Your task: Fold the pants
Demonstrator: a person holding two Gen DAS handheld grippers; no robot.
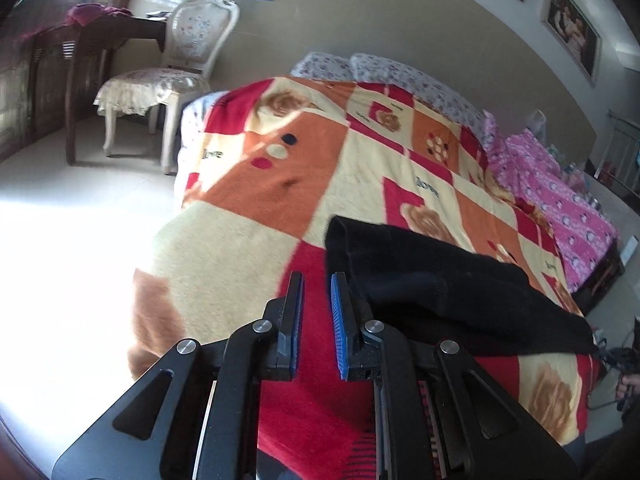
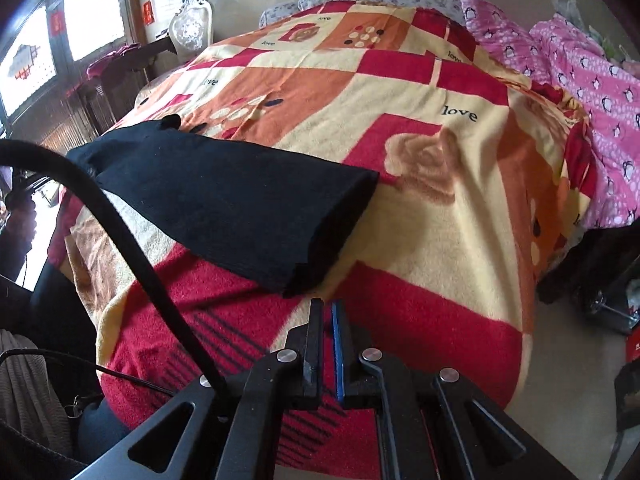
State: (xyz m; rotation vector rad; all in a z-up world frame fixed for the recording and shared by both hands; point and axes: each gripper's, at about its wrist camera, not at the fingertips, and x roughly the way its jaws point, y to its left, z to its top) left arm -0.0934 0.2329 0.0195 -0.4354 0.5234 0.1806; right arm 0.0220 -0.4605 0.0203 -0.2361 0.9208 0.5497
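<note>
The black pants lie folded into a thick flat bundle on the red, orange and cream blanket. In the right wrist view the pants lie ahead and to the left, on the blanket. My left gripper is a little open and empty, its tips just left of the bundle's near left corner. My right gripper is nearly closed with a thin gap and holds nothing, its tips just short of the bundle's near right corner.
A white chair and a dark wooden table stand left of the bed on a pale floor. Pink penguin bedding lies along the bed's right side. A black cable crosses the right wrist view.
</note>
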